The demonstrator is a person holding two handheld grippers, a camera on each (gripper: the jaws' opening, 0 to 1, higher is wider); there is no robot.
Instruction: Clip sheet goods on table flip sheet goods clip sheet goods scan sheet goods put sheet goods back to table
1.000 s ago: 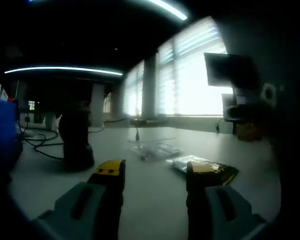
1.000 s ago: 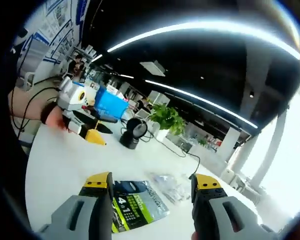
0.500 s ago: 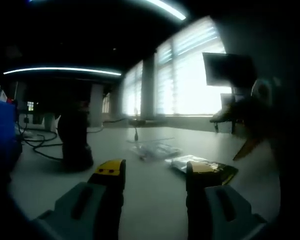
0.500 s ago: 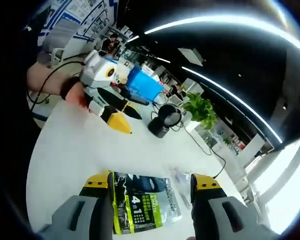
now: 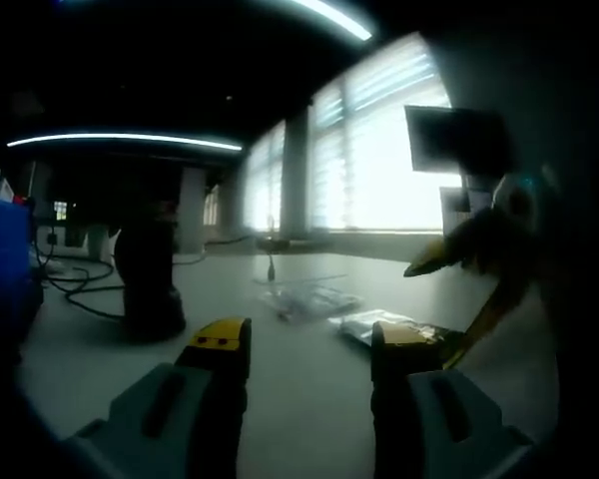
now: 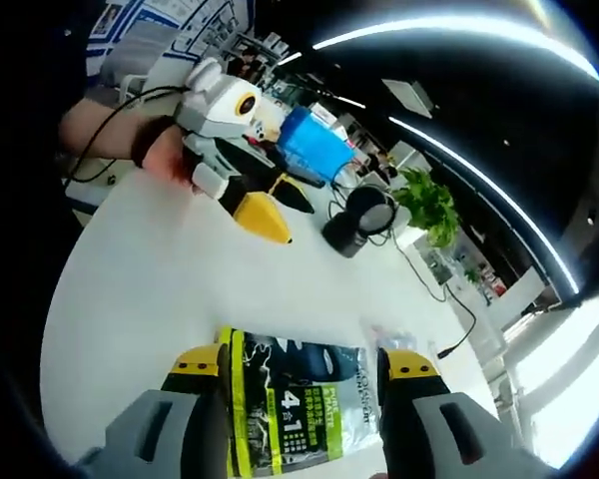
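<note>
The right gripper (image 6: 299, 371) hung over the flat packet (image 6: 295, 399) on the white worktop (image 6: 150, 299), fingers spread to either side, seemingly lined up for clipping. The left gripper (image 5: 307, 344) waited nearby, fingers spread, holding nothing.

An open-plan office — long ceiling light strips (image 6: 459, 25), a potted plant (image 6: 426, 205), blinded windows (image 5: 379, 150) and a white table (image 6: 160, 289).
</note>
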